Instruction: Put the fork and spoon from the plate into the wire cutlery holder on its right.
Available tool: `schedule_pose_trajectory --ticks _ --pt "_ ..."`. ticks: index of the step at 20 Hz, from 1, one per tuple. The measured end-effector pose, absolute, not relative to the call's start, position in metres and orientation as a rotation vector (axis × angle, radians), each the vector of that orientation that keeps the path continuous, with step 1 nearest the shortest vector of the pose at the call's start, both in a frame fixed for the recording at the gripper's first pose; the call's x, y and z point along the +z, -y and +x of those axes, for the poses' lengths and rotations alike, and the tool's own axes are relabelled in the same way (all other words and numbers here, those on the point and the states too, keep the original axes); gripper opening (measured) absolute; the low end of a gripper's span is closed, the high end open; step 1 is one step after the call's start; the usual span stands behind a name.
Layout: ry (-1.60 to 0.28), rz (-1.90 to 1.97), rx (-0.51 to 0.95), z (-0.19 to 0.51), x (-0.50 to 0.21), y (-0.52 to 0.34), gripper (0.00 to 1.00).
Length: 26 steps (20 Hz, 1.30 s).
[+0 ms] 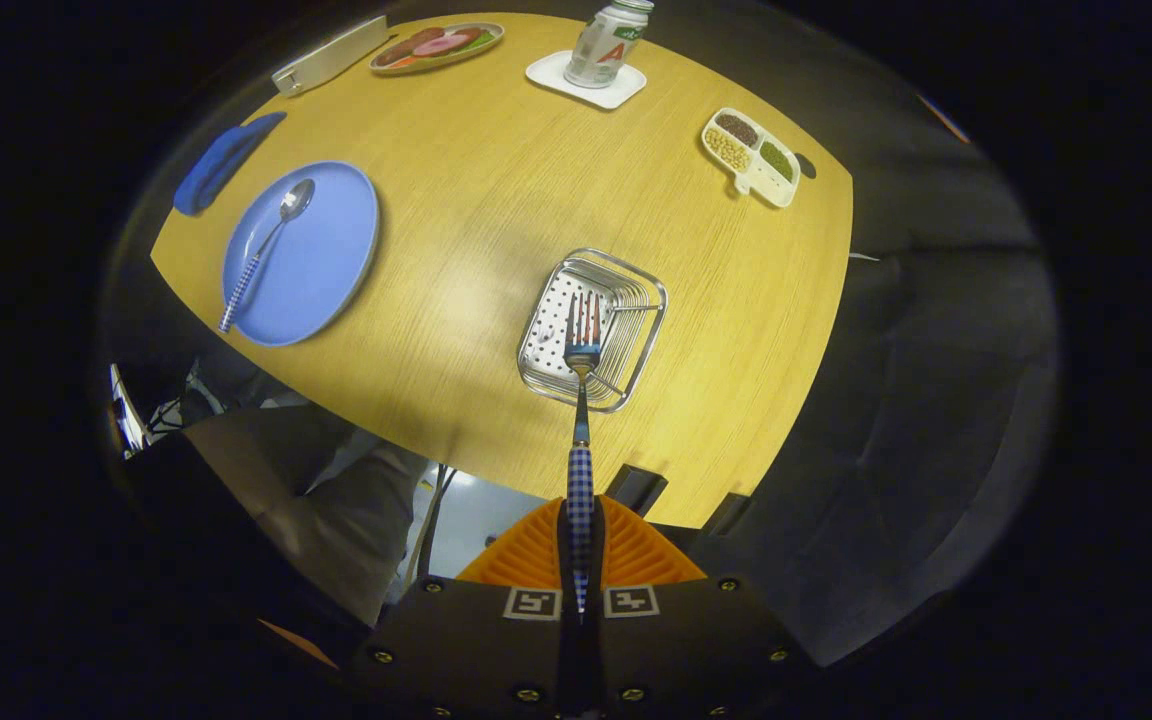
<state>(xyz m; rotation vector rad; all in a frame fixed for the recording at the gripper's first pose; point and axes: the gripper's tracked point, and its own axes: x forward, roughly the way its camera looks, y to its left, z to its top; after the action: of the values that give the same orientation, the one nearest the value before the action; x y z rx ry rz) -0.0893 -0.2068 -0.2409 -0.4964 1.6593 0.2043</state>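
My gripper (581, 545) is shut on the blue-checked handle of the fork (581, 400), its orange fingers (526, 550) pressed on both sides. The fork points straight ahead, and its tines hang over the wire cutlery holder (636, 340) on the wooden table (476, 250). I am held high above the table, looking down. The spoon (266, 250), with the same checked handle, lies on the blue plate (326, 250) far to the left of the holder.
Beyond the holder stand a can on a white coaster (586, 85), a white divided dish of beans (751, 155) and a plate of food (436, 45). A blue object (221, 160) and a white case (326, 55) lie past the plate. A person's leg (336, 500) shows below the table edge.
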Motion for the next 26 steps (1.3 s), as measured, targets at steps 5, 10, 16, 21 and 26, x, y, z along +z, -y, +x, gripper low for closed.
schedule_pose_trajectory --ticks 5,10,16,21,26 --pt "-1.727 -0.556 0.237 -0.079 -0.256 0.210 0.01" --pt "-1.785 -0.589 0.252 -0.068 -0.268 0.213 0.01" --pt "-1.824 -0.630 0.279 -0.056 -0.289 0.210 0.05" --pt "-1.775 -0.617 0.275 -0.044 -0.287 0.205 0.16" --pt "-1.660 -0.603 0.207 -0.033 -0.272 0.206 0.95"
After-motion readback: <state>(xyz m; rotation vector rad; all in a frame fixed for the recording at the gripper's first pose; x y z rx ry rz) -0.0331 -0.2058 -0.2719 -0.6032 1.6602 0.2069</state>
